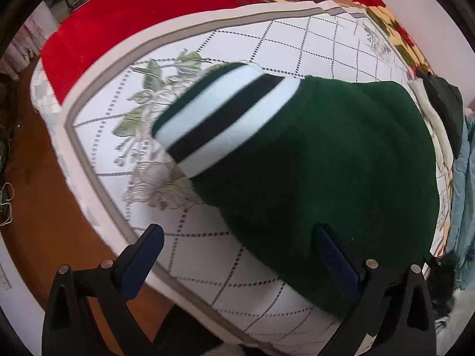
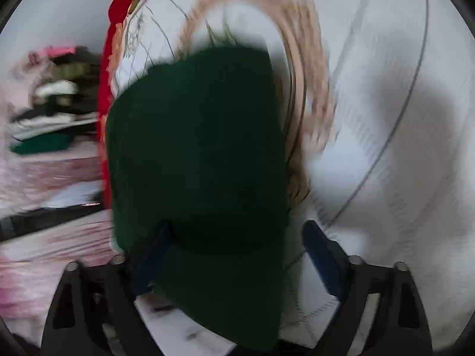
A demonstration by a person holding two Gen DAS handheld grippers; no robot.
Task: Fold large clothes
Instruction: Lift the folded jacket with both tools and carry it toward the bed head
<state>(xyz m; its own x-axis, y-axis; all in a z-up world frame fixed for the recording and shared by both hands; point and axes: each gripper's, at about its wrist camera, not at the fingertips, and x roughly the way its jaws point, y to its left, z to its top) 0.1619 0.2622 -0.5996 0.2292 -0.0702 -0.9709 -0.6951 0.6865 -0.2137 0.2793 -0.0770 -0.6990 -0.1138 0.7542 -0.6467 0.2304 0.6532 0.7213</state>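
No brand, label or readable writing anywhere in either view. In the left wrist view, left gripper (image 1: 237,237) pointed steeply down, jaws spread wide, nothing pinched; right fingertip (image 1: 323,234) over the edge of the green sweater (image 1: 326,160), contact not clear. Sweater lying mid-frame to right on the white quilted bedspread (image 1: 297,47), striped green-and-white cuff (image 1: 219,118) toward centre left, red blanket (image 1: 133,14) along the top, wooden floor (image 1: 35,178) lower left. In the right wrist view, heavily blurred, right gripper (image 2: 234,231) angled downward, jaws spread wide; sweater (image 2: 196,136) filling the centre between them, no pinch visible. Only there: blurred clothes pile (image 2: 50,112) at left.
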